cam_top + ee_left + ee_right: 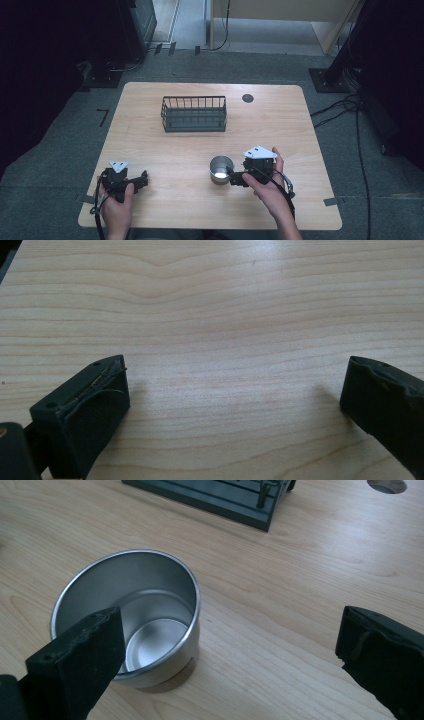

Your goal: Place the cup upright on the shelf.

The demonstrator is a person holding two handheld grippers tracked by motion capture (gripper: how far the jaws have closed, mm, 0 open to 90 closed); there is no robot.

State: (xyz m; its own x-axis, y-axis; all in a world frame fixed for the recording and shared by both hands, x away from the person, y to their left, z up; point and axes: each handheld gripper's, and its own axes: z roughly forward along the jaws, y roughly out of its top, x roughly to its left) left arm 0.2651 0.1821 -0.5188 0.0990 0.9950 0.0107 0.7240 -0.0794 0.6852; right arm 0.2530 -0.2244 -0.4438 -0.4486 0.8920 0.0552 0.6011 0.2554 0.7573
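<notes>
Wooden table (pixel 200 145): right gripper (pixel 227 645), jaws spread wide, partly hides the steel cup (pixel 145 600) just beside its left jaw; left gripper (pixel 235 400) gapes empty.

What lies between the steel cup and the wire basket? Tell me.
Nothing: in the high view, only bare wooden tabletop runs from the steel cup to the wire basket.
</notes>
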